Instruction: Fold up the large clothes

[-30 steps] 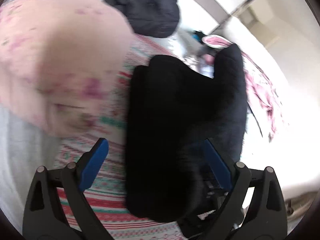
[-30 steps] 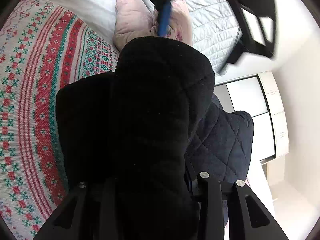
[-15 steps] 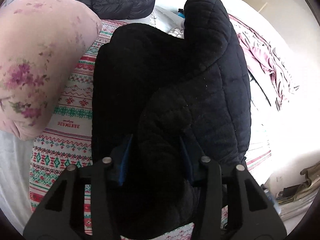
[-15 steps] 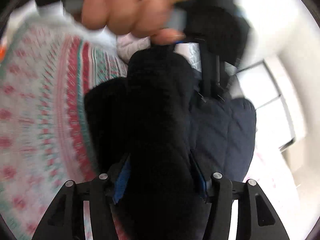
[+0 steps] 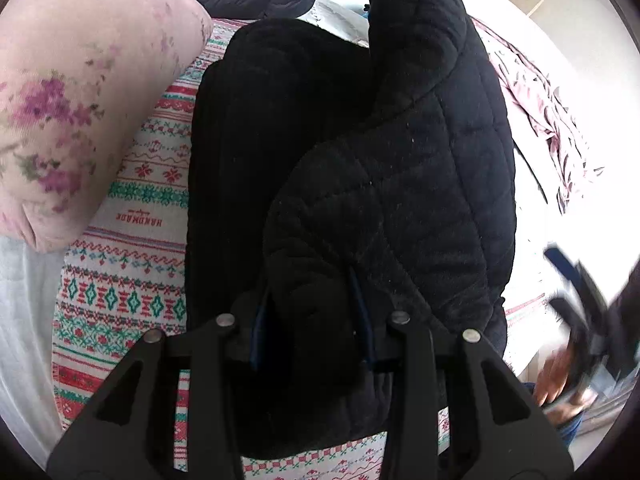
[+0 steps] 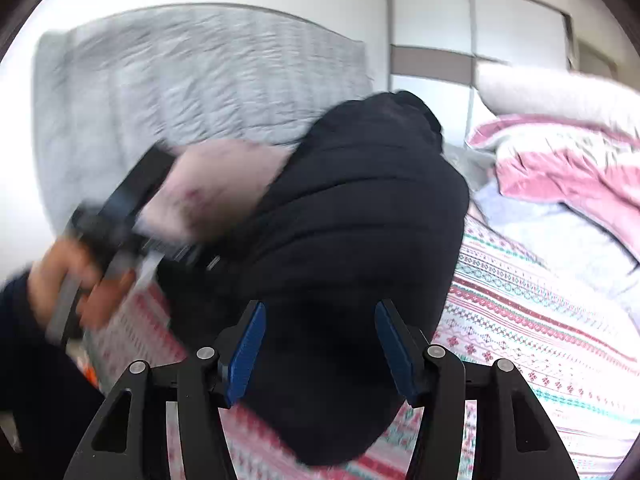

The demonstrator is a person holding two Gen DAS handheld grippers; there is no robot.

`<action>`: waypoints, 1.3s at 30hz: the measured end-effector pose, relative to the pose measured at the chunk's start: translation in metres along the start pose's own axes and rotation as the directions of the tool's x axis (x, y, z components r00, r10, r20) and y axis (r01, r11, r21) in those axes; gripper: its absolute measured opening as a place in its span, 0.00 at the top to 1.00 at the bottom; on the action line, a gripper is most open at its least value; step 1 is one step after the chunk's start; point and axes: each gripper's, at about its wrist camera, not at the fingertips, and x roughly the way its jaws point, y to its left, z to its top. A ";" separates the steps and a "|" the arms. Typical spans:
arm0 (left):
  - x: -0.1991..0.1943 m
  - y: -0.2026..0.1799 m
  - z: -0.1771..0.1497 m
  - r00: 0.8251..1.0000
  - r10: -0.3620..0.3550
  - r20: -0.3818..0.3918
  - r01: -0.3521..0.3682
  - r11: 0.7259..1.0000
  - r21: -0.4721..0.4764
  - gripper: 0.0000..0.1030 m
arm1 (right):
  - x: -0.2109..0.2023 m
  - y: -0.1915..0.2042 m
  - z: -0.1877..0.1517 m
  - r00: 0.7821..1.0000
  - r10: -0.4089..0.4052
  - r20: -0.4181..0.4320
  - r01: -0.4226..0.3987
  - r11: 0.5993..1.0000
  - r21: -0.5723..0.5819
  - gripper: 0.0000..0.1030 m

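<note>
Left gripper [image 5: 312,312] at bottom center is closing, pinching a fold of the black quilted jacket [image 5: 360,184]. Right gripper [image 6: 320,352] is spread, pads off the jacket. Jacket's mid-frame on the patterned blanket [image 5: 120,280], floral pillow [image 5: 72,92] upper left.

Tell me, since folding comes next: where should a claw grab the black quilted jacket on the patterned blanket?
Likely its bunched near edge, from the near side of the patterned knit blanket: there the black quilted jacket rises in a layered ridge; elsewhere it spreads broad.
</note>
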 end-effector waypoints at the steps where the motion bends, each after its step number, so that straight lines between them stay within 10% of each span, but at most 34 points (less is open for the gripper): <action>1: -0.001 0.000 -0.001 1.000 -0.003 -0.001 0.003 1.000 -0.002 0.62 | 0.008 -0.005 0.009 1.000 0.002 -0.009 -0.002 1.000 0.031 0.44; 11: 0.000 -0.002 -0.006 1.000 0.006 -0.011 -0.005 1.000 0.013 0.62 | 0.127 -0.033 0.136 0.977 -0.066 -0.204 0.091 0.989 0.113 0.43; 17: 0.000 0.005 -0.008 1.000 -0.001 -0.027 0.001 1.000 0.015 0.62 | 0.236 -0.017 0.121 0.893 -0.168 -0.417 0.143 0.985 -0.092 0.43; 21: -0.010 0.016 0.002 0.998 -0.019 -0.052 0.018 0.999 -0.029 0.62 | 0.256 -0.021 0.106 0.879 -0.143 -0.455 0.120 0.990 -0.077 0.43; 28: -0.039 0.028 0.051 0.992 -0.052 0.112 0.070 0.983 -0.168 0.56 | 0.242 -0.023 0.091 0.908 -0.122 -0.401 0.095 0.992 -0.088 0.43; 39: 0.022 0.003 0.065 0.997 -0.019 0.072 0.024 0.998 -0.063 0.46 | 0.168 -0.069 0.099 0.980 0.032 -0.196 -0.001 0.988 0.157 0.43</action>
